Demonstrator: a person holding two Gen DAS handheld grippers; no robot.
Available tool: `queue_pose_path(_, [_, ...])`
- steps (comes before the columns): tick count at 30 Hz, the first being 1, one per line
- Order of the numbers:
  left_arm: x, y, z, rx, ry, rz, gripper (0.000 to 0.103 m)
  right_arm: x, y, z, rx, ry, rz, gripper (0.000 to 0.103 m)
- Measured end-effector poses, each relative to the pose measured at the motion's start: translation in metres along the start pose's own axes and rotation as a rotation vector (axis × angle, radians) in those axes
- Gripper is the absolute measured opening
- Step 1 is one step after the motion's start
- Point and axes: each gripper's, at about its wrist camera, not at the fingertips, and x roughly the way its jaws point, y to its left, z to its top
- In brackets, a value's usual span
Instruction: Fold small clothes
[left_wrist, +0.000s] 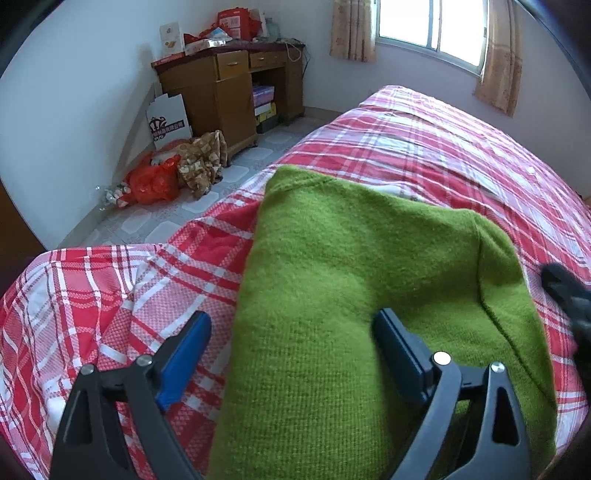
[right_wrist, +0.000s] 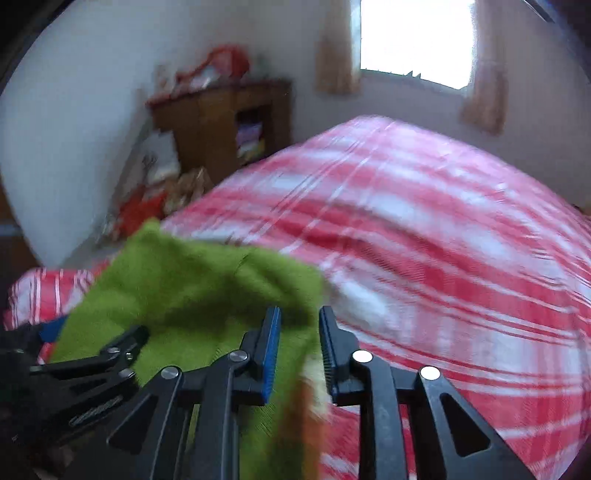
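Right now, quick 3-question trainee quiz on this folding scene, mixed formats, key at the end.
1. True or false: the left tongs are clamped on the green sweater.
2. Which tongs have the sweater's edge between their pads? A) left B) right C) both
3. Fill in: the sweater lies on a red and white ____ bedsheet.

Key:
1. False. They stand wide open, one finger over the sheet and one over the sweater.
2. B. The right tongs are nearly closed with the green fabric between the blue pads; that view is blurred.
3. Plaid (checked).
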Motion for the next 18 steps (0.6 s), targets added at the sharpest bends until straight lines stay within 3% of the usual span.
queue_pose_path(3, [0.0, -0.002, 0.0, 0.007, -0.005, 0.011, 0.094, -0.038, 0.005, -0.01, -0.041, -0.037, 0.04, 0.023])
queue_pose_path(6, [-0.001, -0.004, -0.001, 0.014, -0.012, 0.023, 0.094, -0.052, 0.015, -0.033, -0.069, 0.023, 0.115, 0.023])
queue_pose_path(10, [-0.004, -0.004, -0.002, 0.023, -0.022, 0.032, 0.094, -0.045, 0.016, -0.067, -0.02, 0.106, 0.151, 0.024])
queue_pose_path(12, [-0.006, -0.006, -0.004, 0.033, -0.034, 0.044, 0.094, -0.041, 0.008, -0.075, 0.04, 0.107, 0.142, 0.038])
queue_pose_path(14, [-0.009, -0.006, -0.005, 0.037, -0.042, 0.05, 0.094, -0.036, -0.003, -0.081, 0.112, 0.102, 0.136, 0.061])
queue_pose_path(16, [-0.016, -0.003, -0.009, 0.03, -0.055, 0.041, 0.094, -0.03, -0.018, -0.089, 0.196, 0.106, 0.176, 0.075])
queue_pose_path(18, [-0.027, 0.001, -0.017, 0.019, -0.066, 0.012, 0.094, -0.021, -0.035, -0.09, 0.288, 0.135, 0.253, 0.078])
